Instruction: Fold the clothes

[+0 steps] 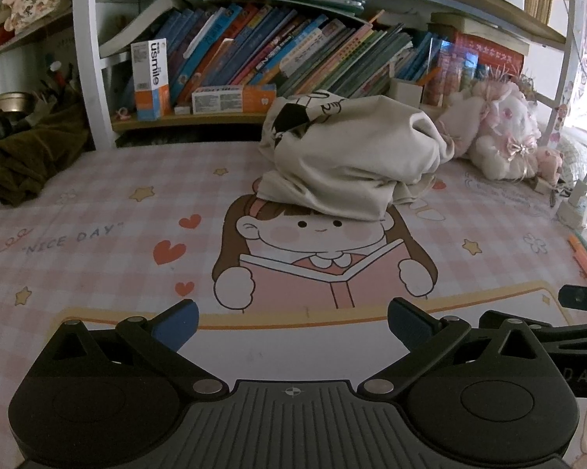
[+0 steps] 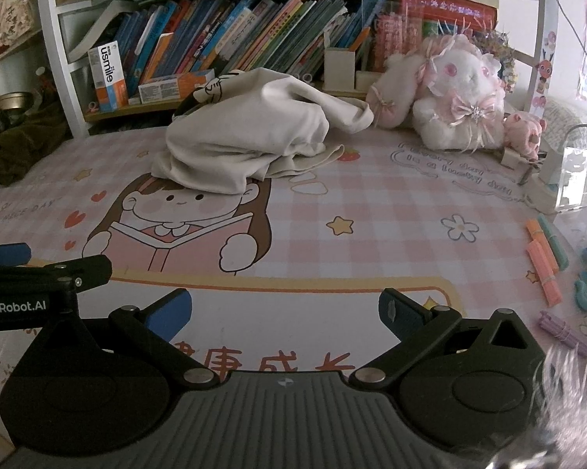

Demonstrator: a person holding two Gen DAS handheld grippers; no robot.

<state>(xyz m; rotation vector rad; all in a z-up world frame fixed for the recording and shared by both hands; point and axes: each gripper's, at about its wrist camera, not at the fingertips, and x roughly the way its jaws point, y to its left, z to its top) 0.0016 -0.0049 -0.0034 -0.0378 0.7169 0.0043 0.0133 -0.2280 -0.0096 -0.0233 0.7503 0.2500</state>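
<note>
**Garment Still Heaped, Both Grippers Empty**

In the left wrist view, the left hand-held gripper (image 1: 291,322) is seen spread wide with nothing between its blue pads, held low over the near edge of the bench (image 1: 98,234). The cream garment (image 1: 352,164) is found crumpled in a heap at the far side of the bench, just in front of the bookshelf (image 1: 254,58) and beside a plush rabbit (image 1: 500,133) on its right. Part of the other gripper is glimpsed at the right edge.

In the right wrist view, the right hand-held gripper (image 2: 285,310) is likewise shown wide and empty, well apart from the garment (image 2: 246,136), which lies far and to the left. Highlighter pens (image 2: 543,258) are scattered at the right.

The task is judged to be at its opening: nothing has been grasped. A reach forward is called for next, so that the heap can be taken by an edge and spread flat.
</note>
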